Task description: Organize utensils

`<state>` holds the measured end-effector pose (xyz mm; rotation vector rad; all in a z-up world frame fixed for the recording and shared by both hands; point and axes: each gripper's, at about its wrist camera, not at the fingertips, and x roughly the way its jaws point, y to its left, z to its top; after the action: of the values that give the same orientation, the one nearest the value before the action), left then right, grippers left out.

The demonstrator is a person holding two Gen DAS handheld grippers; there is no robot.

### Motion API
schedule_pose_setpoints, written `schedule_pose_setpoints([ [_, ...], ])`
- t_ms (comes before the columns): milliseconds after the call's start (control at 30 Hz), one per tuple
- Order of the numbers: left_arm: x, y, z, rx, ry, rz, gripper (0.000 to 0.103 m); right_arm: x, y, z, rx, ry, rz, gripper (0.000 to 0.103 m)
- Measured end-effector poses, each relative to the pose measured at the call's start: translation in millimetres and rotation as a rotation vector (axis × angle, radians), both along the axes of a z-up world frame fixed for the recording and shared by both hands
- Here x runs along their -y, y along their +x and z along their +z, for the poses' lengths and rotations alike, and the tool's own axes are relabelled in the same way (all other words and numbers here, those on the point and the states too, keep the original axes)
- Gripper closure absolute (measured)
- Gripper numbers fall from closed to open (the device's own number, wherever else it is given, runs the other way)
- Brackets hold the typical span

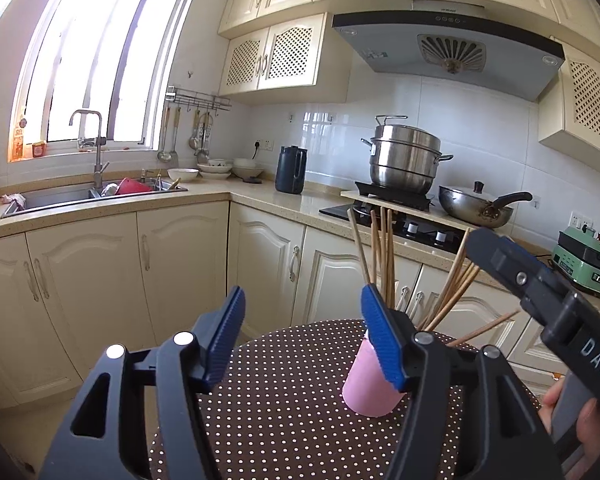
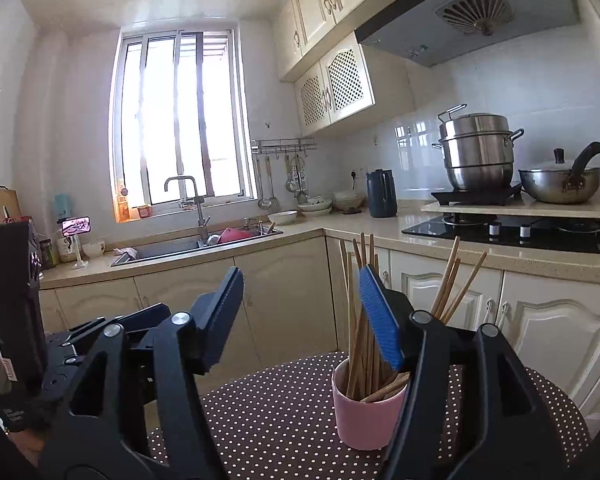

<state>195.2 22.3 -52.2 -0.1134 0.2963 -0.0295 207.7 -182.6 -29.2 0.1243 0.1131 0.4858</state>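
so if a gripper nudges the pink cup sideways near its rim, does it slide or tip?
Probably tips. The pink cup is narrow and the chopsticks rise well above its rim, fanning right, so the weight likely sits high. The dotted tablecloth looks like fabric, which would likely grip the base rather than let it slide. Pushing low seems safer.

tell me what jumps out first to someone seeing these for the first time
A pink cup stuffed with wooden chopsticks stands on a brown polka-dot table, right in front of both open grippers. Behind it, a stacked steel steamer pot sits on the stove, and a bright window glares above the sink.
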Motion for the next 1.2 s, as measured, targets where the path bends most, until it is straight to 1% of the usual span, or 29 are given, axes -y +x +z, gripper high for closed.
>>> schedule_pose_setpoints([
  [267, 3.6, -21.2, 15.2, 0.009, 0.036, 0.003, 0.040, 5.6, -23.5, 28.2, 0.053, 0.010, -0.006, 0.040],
  [433, 2.1, -38.9, 23.0, 0.002, 0.074, 0.048, 0.040, 7.5, -49.1, 33.2, 0.061, -0.008, -0.043, 0.040],
  [567, 2.0, -63.9, 31.1, 0.013, 0.113, 0.090, 0.038, 5.3, -70.3, 34.8, 0.041, -0.036, -0.079, 0.039],
  [667, 0.0, -87.2, 37.7, 0.012, 0.130, 0.109, 0.031, 5.8, -88.7, 37.0, 0.017, -0.041, -0.111, 0.034],
  [867, -3.5, -137.7, 53.7, 0.056, 0.148, 0.118, 0.028, 3.9, -125.2, 39.7, -0.026, -0.059, -0.175, 0.024],
  [933, -4.0, -152.1, 58.6, 0.071, 0.160, 0.131, 0.027, 1.8, -137.1, 39.7, -0.027, -0.069, -0.198, 0.018],
  [1033, -6.9, -175.7, 65.9, 0.103, 0.158, 0.134, 0.023, -4.1, -157.3, 41.0, -0.011, -0.079, -0.209, 0.012],
  [1200, -11.3, -205.5, 75.3, 0.143, 0.139, 0.129, 0.020, -18.4, -184.3, 45.7, 0.021, -0.119, -0.212, 0.009],
])
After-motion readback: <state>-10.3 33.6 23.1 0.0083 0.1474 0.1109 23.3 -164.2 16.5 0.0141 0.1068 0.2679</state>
